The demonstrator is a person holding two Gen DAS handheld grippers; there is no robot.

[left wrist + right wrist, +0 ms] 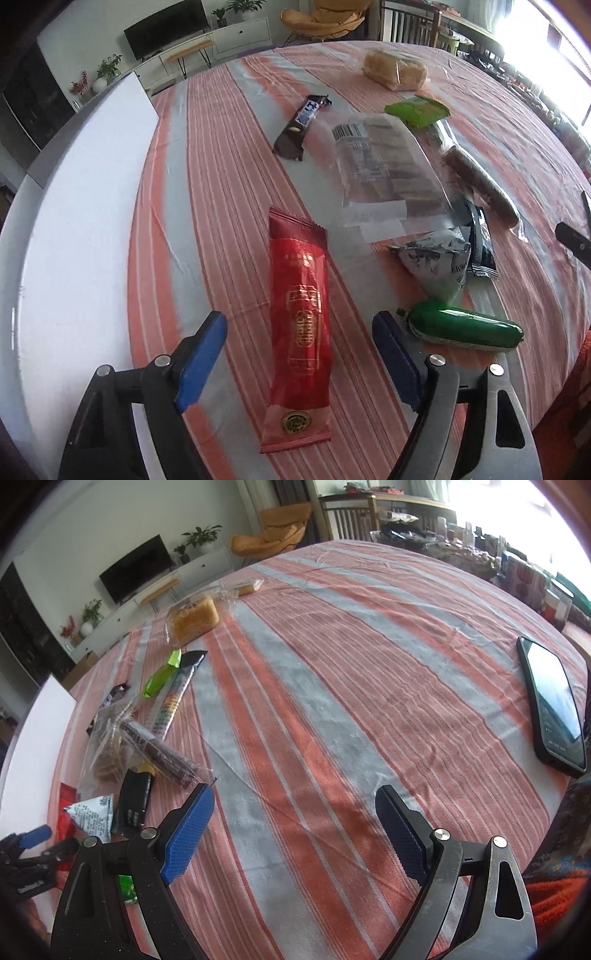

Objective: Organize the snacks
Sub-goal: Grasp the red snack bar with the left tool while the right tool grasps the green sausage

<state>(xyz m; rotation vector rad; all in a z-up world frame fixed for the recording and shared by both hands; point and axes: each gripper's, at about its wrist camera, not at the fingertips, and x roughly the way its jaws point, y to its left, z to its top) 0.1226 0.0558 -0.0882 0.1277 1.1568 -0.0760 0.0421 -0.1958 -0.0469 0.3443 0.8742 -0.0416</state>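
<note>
Two claws hang over the striped counter (221, 147), both spread wide and holding nothing. The left claw (299, 354) straddles the red snack packet (299, 332), which lies flat and lengthwise between its blue pads (203, 354), clear of both. Whether the pads already rest on the cloth I cannot tell. The right claw (295, 830) sits over bare cloth to the right of the snacks, with a phone (554, 705) lying well apart on its far right.

Most of the other snacks sit in a loose heap just right of the red packet: a green sausage-shaped pack (465, 326) near the right pad, a grey-and-white pouch (436, 262) beyond it, a clear bag of biscuits (380, 166), a brown roll (480, 177), a lime-green packet (417, 109), a dark bar (301, 122) and wrapped bread (395, 70) at the far side. A white board (74, 221) lies along the left edge.

Risks, as I judge them: the packet is thin, flat and glossy, so closing across its width could buckle the film or let it squirt out lengthwise. Pinching low may catch a fold of the tablecloth and drag it, shifting the heap. The right pad is close to the green pack; a sideways drift would nudge it.
</note>
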